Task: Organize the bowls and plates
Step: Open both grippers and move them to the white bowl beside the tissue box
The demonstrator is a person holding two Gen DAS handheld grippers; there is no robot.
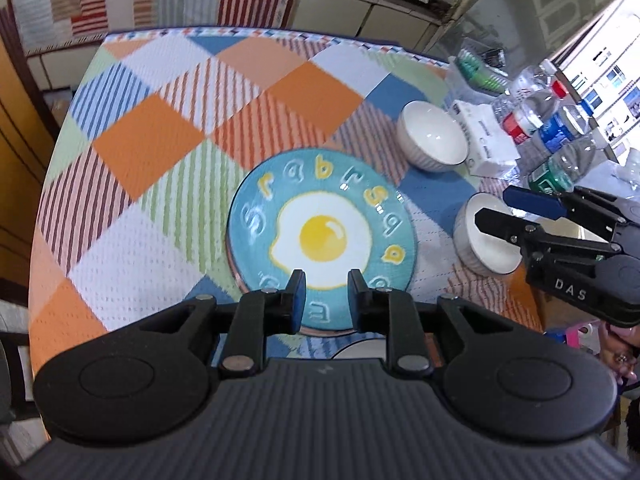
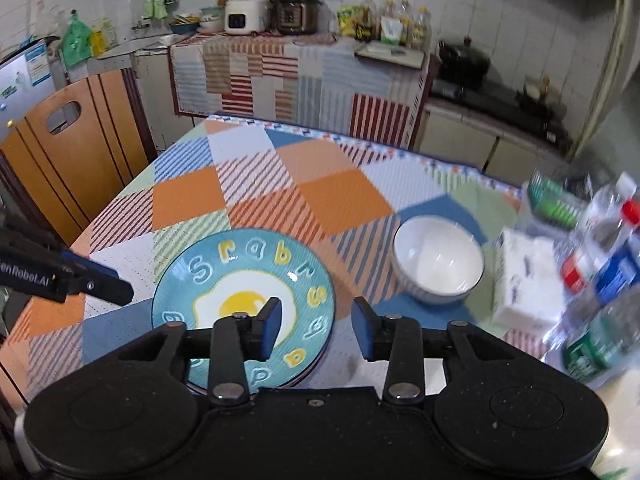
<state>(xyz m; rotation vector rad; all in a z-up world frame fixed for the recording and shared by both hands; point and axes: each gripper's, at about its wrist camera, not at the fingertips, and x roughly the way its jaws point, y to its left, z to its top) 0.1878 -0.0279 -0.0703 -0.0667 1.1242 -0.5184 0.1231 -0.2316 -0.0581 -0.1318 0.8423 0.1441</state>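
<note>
From the left wrist, the left gripper (image 1: 323, 280) hangs over the round blue plate with a fried egg picture and raised letters (image 1: 322, 236) on the checked worktop (image 1: 160, 136), its pads a little apart on nothing, and the right gripper (image 1: 496, 206), marked "DAS", hangs over a white bowl (image 1: 486, 236) with another white bowl (image 1: 434, 136) behind. From the right wrist, the right gripper's pads stand apart and empty above the plate's edge, and the left gripper (image 2: 116, 286) reads "enRobot.AI".
</note>
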